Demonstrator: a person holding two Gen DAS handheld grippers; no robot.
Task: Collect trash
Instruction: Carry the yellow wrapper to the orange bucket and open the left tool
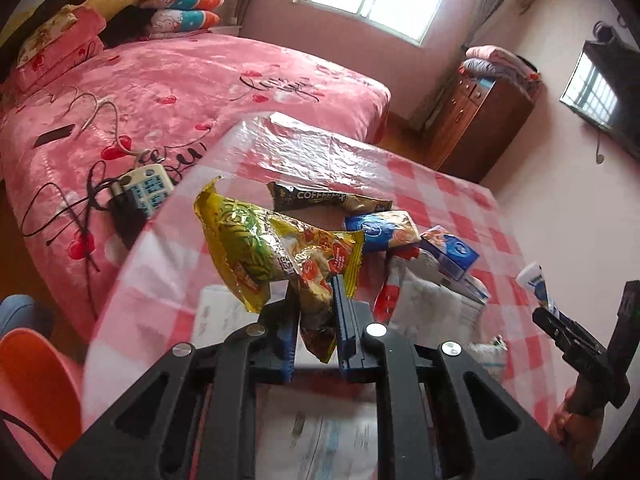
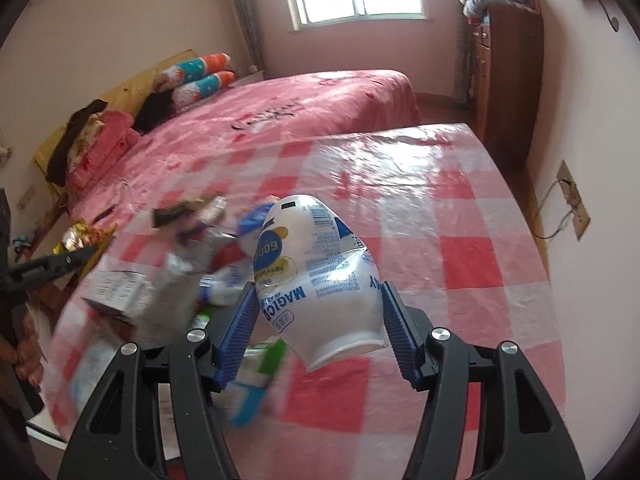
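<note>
Crinkled yellow foil makes up the snack wrapper [image 1: 276,248] pinched in the left gripper [image 1: 314,320], whose jaws are closed tight on its lower, twisted end; it hangs clear of the checked table [image 1: 460,200]. It looks feather-light, limp and a little slick, so a bunched part gives the surest hold. The right gripper [image 2: 316,332] stands partly open, its pads pressed on the flanks of a white plastic cup [image 2: 316,264], tipped with its rim towards the camera and lifted above the cloth. Thin walls will likely buckle under a hard squeeze; near the rim seems stiffest. More wrappers and a small carton [image 1: 452,256] lie heaped towards the table's near edge.
</note>
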